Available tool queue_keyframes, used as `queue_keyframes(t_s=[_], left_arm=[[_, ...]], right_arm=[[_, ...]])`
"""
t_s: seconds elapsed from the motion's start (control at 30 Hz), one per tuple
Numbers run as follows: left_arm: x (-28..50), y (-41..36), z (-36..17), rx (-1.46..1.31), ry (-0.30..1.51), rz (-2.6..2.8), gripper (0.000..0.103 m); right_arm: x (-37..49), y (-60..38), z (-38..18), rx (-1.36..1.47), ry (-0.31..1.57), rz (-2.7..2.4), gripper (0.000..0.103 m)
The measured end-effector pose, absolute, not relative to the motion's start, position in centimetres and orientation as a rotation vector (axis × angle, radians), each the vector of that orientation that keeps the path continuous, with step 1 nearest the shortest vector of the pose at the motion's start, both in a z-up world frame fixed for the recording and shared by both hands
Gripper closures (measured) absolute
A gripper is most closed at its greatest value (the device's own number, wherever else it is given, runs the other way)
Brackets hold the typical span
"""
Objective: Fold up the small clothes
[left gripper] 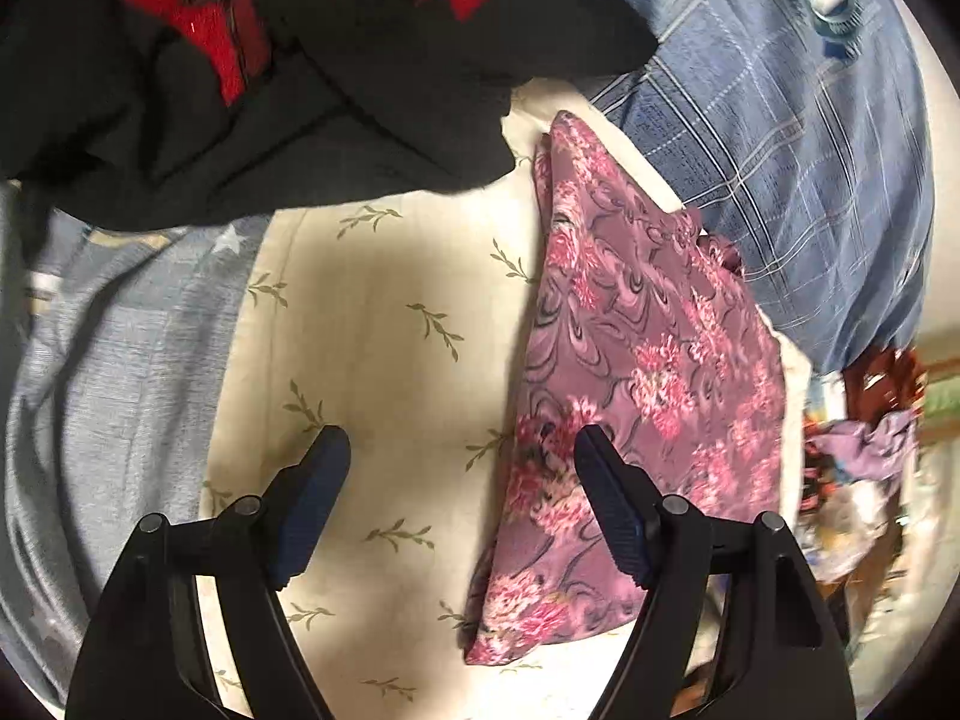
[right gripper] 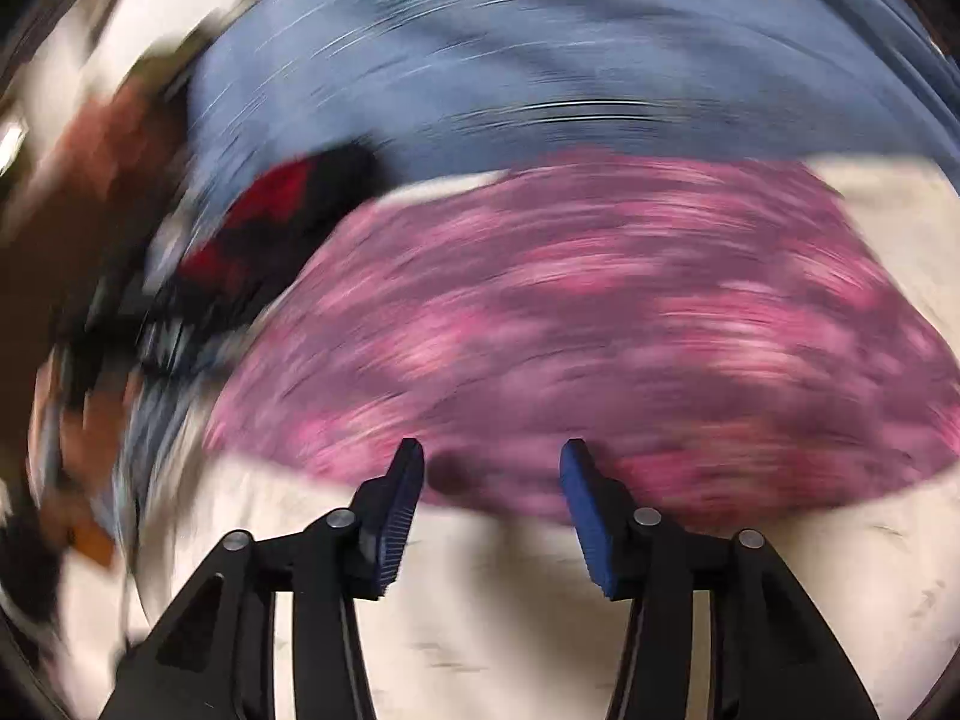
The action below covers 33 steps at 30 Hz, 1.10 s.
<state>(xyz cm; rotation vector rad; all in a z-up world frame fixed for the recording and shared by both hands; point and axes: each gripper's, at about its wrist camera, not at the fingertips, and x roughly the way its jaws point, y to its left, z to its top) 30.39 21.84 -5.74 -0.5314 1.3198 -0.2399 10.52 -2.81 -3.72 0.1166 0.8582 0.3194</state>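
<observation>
Floral cloth (left gripper: 636, 372): a purple-pink flowered piece, lying folded into a long narrow shape on the cream sheet (left gripper: 384, 324). In the left wrist view it runs from the sheet's far edge down toward the near edge, along the sheet's right side.
Cream sheet: pale with small green sprigs; it carries the floral cloth, and its middle part lies bare.
Left gripper (left gripper: 459, 444): jaws spread wide, nothing between them, above the sheet. Its right finger (left gripper: 612, 516) stands over the floral cloth's left edge; whether it touches I cannot tell. Its left finger is over bare sheet.
Right gripper (right gripper: 491, 456): jaws apart, nothing pinched. The view is heavily smeared by motion. The fingertips sit at the near edge of the floral cloth (right gripper: 588, 312), which spreads across the middle of that view; contact cannot be told.
Black garment (left gripper: 312, 120): dark, with red patches, heaped at the sheet's far left corner and overlapping its far edge.
Plaid fabric (left gripper: 792, 138): blue with pale checks, beyond the sheet's right edge, just beside the floral cloth's far end.
Grey-blue fabric (left gripper: 114, 348): with a white star, along the sheet's left edge.
Clutter (left gripper: 858, 468): mixed coloured pieces past the sheet's right edge, too blurred to name.
</observation>
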Motion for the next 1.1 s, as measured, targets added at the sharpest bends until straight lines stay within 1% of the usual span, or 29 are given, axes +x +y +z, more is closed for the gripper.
queue_keyframes(t_s=[0.03,0.1,0.13,0.23,0.37,0.47,0.63,0.73,0.77,0.8,0.83,0.87,0.9,0.93,0.97,1.1], left_arm=[[30.9,21.7,-5.9,-0.536,1.328,-0.24,0.026],[31.5,21.4,-6.0,-0.522,1.341,-0.244,0.026],[32.0,21.2,-6.0,-0.515,1.346,-0.253,0.024],[33.7,20.4,-5.7,-0.498,1.344,-0.281,0.023],[35.7,19.9,-5.9,-0.479,1.371,-0.302,0.023],[37.5,19.3,-5.9,-0.45,1.384,-0.322,0.021],[40.0,17.5,-6.0,-0.396,1.394,-0.386,0.013],[40.8,16.0,-5.9,-0.328,1.404,-0.438,0.013],[41.0,15.5,-5.9,-0.305,1.41,-0.453,0.013],[41.0,15.1,-5.8,-0.281,1.404,-0.456,0.018],[41.0,14.8,-5.5,-0.271,1.385,-0.472,0.046],[41.0,14.6,-5.3,-0.287,1.38,-0.514,0.066],[41.0,14.5,-5.3,-0.295,1.384,-0.516,0.08],[40.9,14.6,-5.2,-0.287,1.376,-0.493,0.086],[40.7,14.6,-5.1,-0.277,1.362,-0.479,0.088],[39.4,14.3,-3.3,-0.264,1.3,-0.462,0.091]], right_arm=[[10.1,-0.4,-3.6,0.039,0.836,0.348,0.05],[9.4,3.6,-3.5,-0.09,0.797,0.411,0.044],[9.2,4.9,-3.6,-0.134,0.788,0.427,0.043],[8.8,9.7,-4.4,-0.353,0.749,0.461,0.038],[10.0,13.9,-6.1,-0.539,0.725,0.425,0.037],[11.0,16.1,-6.8,-0.635,0.669,0.376,0.036],[12.3,16.7,-7.0,-0.633,0.634,0.343,0.038],[13.2,16.3,-6.7,-0.616,0.638,0.34,0.039],[13.5,16.1,-6.7,-0.604,0.645,0.35,0.044],[13.8,15.9,-6.6,-0.584,0.659,0.367,0.052],[14.0,15.7,-6.5,-0.568,0.673,0.383,0.056],[14.3,15.5,-6.4,-0.547,0.685,0.396,0.066],[14.4,15.2,-6.2,-0.524,0.689,0.406,0.081],[14.5,14.7,-6.0,-0.5,0.692,0.416,0.089],[14.7,14.2,-5.7,-0.473,0.693,0.418,0.095],[14.6,11.2,-4.0,-0.327,0.682,0.437,0.097]])
